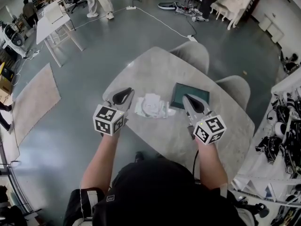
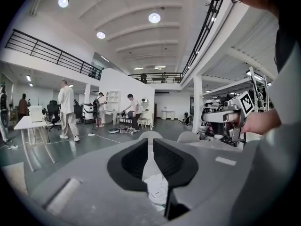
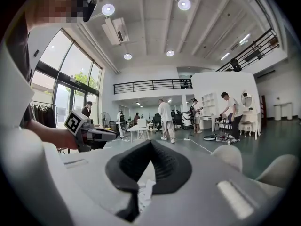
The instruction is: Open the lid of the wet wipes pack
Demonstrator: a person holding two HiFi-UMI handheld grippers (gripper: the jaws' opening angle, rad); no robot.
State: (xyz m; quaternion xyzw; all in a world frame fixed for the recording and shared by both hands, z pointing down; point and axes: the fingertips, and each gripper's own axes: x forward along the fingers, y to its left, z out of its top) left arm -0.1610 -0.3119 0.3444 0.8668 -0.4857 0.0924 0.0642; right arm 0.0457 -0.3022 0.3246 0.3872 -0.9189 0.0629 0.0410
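1. The wet wipes pack (image 1: 151, 106) is laid on the worktop (image 1: 155, 69), near the edge closest to the person.
2. The left claw (image 2: 149, 145) is held narrowly released, with nothing pinched.
3. The right claw (image 3: 149, 144) is clenched, empty.

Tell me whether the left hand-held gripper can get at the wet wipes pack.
Probably yes. The left hand-held gripper sits beside the wet wipes pack on the table, nothing lies between them, and its jaws stand slightly apart.

I can read no words anywhere; the small label (image 2: 156, 193) on the wet wipes pack (image 1: 151, 106) at twelve o'clock is too blurred.
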